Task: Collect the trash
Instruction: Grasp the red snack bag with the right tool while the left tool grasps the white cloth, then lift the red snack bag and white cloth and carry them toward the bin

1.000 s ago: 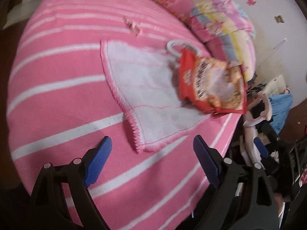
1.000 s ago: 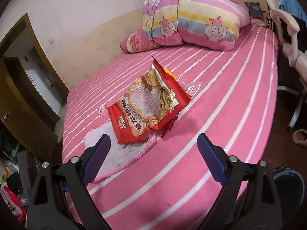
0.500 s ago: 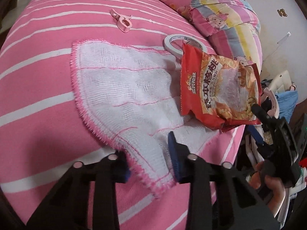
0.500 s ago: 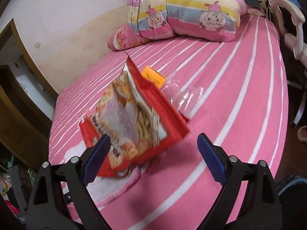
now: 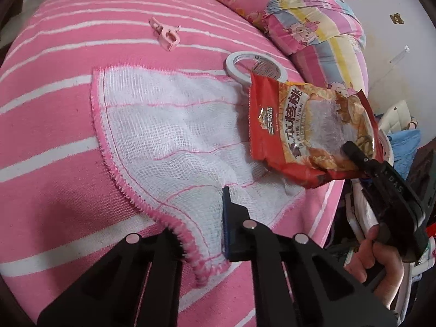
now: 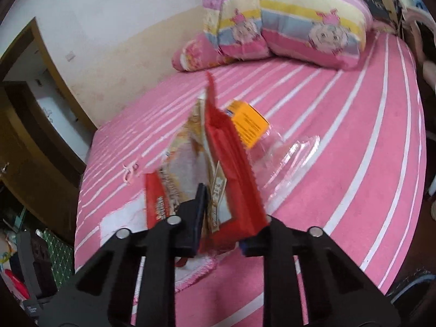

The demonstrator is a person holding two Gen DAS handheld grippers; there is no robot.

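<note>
Pink-and-white striped bedding covers the bed (image 5: 62, 141), and both grippers are now at work on what lies on it. Half a second ago the red snack bag (image 5: 308, 133) lay partly on the white gauze cloth (image 5: 169, 136); now its far end is raised off the cloth, with the right gripper (image 6: 222, 218) closed on its torn end. In the right wrist view the bag stands up between the jaws, which are drawn in close around it, and the picture is blurred, so the lift seems under way. From the left wrist view the same gripper shows as a dark finger clamped on the bag's lower corner, with the person's right hand (image 5: 378, 259) behind it.

A second ago the left gripper (image 5: 201, 234) stood wide open above the cloth; now its jaws are nearly together, pinching a fold of the cloth's pink-stitched corner. Whether that grip is meant to pin the cloth down while the bag comes off, or to take the cloth away, cannot be told.

For the task, the first piece of trash looks secured. Left on the bed are a clear plastic wrapper (image 6: 288, 158) with an orange label (image 6: 248, 125), just beyond the bag, a roll of tape (image 5: 254, 66) touching the cloth's far edge, and a small pink clip (image 5: 166, 34) well apart from them.
</note>
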